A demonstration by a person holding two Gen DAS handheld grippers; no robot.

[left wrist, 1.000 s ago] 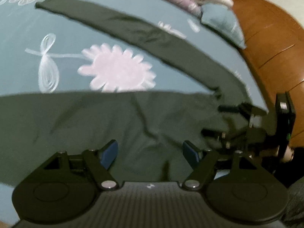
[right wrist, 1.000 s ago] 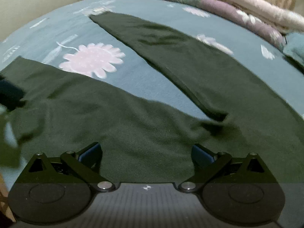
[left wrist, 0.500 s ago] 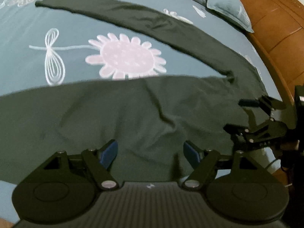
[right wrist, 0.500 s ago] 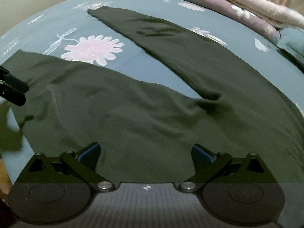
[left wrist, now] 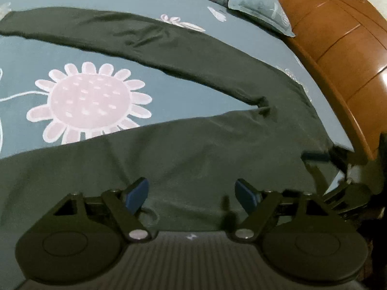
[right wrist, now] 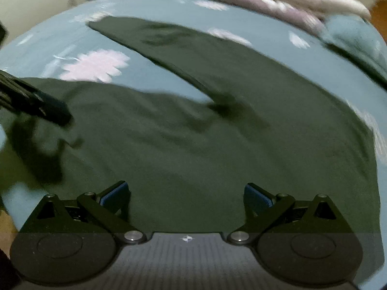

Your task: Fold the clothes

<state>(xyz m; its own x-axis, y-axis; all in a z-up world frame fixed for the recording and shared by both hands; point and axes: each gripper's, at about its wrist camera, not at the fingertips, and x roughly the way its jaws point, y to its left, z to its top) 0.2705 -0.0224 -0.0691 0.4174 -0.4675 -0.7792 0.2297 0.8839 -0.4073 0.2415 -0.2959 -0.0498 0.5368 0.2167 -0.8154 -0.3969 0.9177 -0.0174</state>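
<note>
Left wrist view: left gripper [left wrist: 192, 192] fingers apart, holding nothing.
Right gripper [right wrist: 186, 194]: fingers apart, empty.
Trousers [left wrist: 205, 149]: dark green, flat on bedsheet [left wrist: 101, 48]; one leg toward 11 o'clock.
Headboard [left wrist: 338, 43]: 2 o'clock.

Dark green long-sleeved garment [left wrist: 198, 154] lies spread flat before me on bed, lightly wrinkled; one sleeve [left wrist: 135, 38] stretches out straight, angling away from body toward far left.
</note>
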